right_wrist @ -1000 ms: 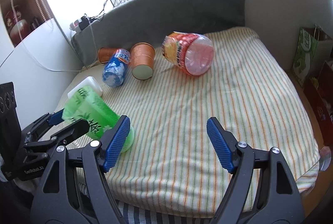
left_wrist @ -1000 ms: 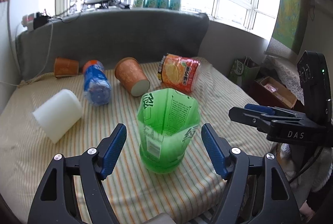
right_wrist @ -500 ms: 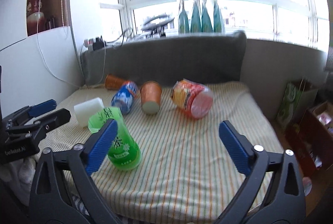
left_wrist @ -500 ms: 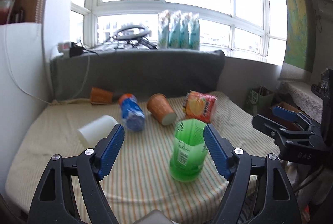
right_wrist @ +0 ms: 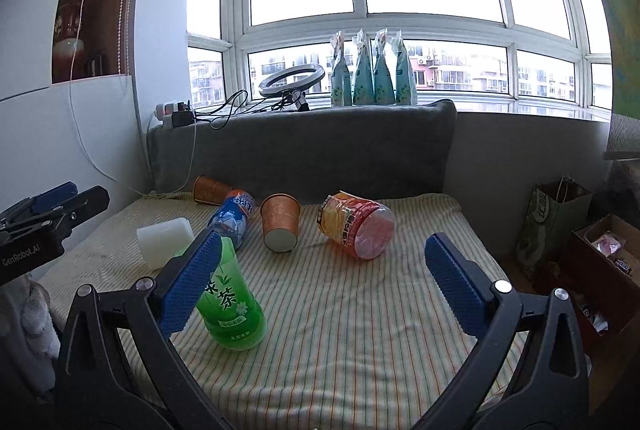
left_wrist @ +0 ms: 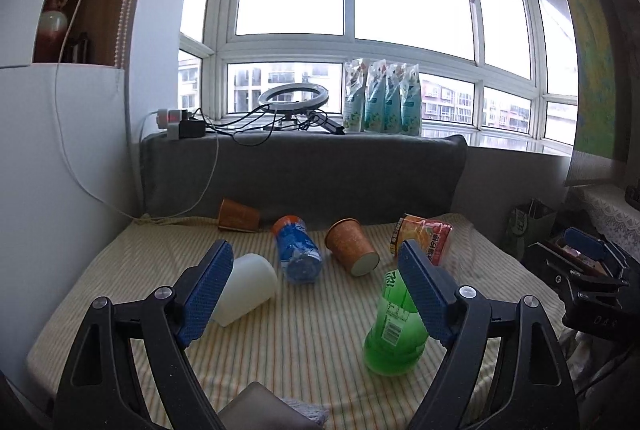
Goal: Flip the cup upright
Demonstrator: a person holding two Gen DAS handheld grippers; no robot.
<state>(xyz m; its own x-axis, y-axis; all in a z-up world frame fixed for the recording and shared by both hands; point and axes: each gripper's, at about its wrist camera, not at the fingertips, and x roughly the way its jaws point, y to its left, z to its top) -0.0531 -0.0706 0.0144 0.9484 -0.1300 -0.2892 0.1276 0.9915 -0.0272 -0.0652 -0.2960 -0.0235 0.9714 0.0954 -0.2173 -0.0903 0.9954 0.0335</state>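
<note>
A green cut-bottle cup (left_wrist: 394, 330) stands upright near the front of the striped bed; it also shows in the right wrist view (right_wrist: 232, 304). My left gripper (left_wrist: 316, 294) is open and empty, pulled back above the bed with the green cup behind its right finger. My right gripper (right_wrist: 324, 282) is open and empty, with the green cup behind its left finger. Lying on their sides are a white cup (left_wrist: 246, 288), a blue cup (left_wrist: 298, 248), two orange cups (left_wrist: 352, 246) (left_wrist: 238, 216) and a red-orange cup (right_wrist: 354, 224).
A grey headboard cushion (left_wrist: 304, 174) backs the bed, with a ring light and cables (left_wrist: 292, 102) and pouches (left_wrist: 382, 102) on the sill. A white wall panel (left_wrist: 60, 166) stands left. A paper bag (right_wrist: 554, 218) and a box (right_wrist: 604, 254) sit right of the bed.
Both grippers have drawn back and tilted up from the green cup, which stays upright on the bed. The cup now looks smaller and lower in both views.
</note>
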